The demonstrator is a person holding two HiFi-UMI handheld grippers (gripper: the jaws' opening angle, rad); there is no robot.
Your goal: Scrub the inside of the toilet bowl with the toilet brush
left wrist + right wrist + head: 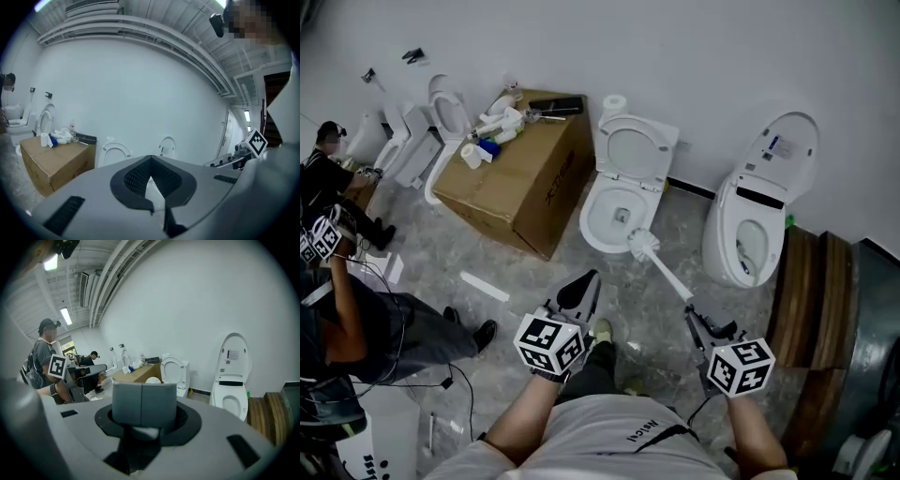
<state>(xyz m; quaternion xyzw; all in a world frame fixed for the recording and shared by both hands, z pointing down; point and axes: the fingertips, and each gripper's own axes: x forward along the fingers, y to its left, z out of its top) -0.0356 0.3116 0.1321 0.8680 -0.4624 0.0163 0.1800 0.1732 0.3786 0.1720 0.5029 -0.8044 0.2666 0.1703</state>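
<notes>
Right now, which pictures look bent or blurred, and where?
Head view: sharp, evenly lit, toilet brush clear. Left gripper view: fisheye bends the ceiling pipes, corners dark, a mosaic patch top right. Right gripper view: same bending, a lamp glows bright at top left.

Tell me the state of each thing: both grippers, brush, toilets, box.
Left gripper: shut, empty.
Right gripper: shut on brush.
Brush: held, head at middle toilet's front rim.
Middle toilet: lid up.
Right toilet: lid up.
Box: closed, clutter on top.
</notes>
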